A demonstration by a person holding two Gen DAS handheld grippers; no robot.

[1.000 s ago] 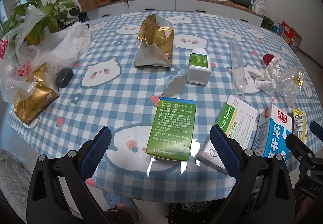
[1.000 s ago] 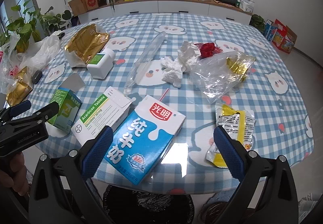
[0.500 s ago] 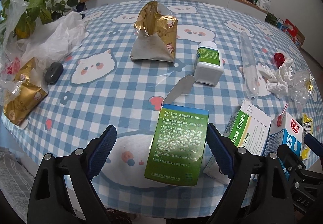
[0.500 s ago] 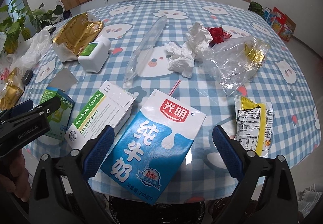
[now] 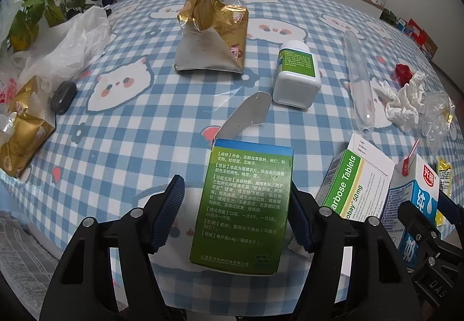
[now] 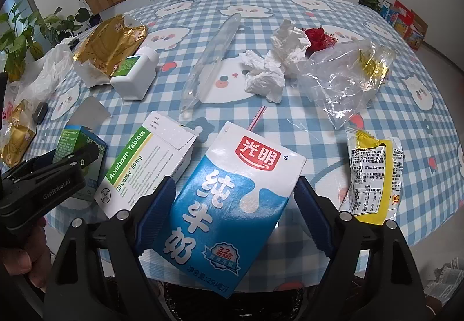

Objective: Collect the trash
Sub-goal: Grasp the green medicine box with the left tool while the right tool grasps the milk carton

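We have both tongs lowered at the near edge of the table (image 5: 121, 147), each straddling 1 piece of trash so that a single squeeze should take it; the left tongs (image 5: 236, 216) stand apart around the green medicine box (image 5: 246, 205), its right pad at the box's edge and its left pad a gap away, the box lying flat with its grey flap open toward the white pill bottle (image 5: 297, 74); the right tongs (image 6: 236, 213) are likewise apart, bracketing the blue milk carton (image 6: 232, 199), which overhangs the table's near edge with its straw pointing away; neither is clamped yet; both tools point forward and slightly down, side by side; the Acarbose box (image 6: 145, 167) sits between the 2 targets; the yellow snack packet (image 6: 374, 176), crumpled tissue (image 6: 275, 66) and clear bag (image 6: 345, 77) lie farther off, still to be gathered, we judge.
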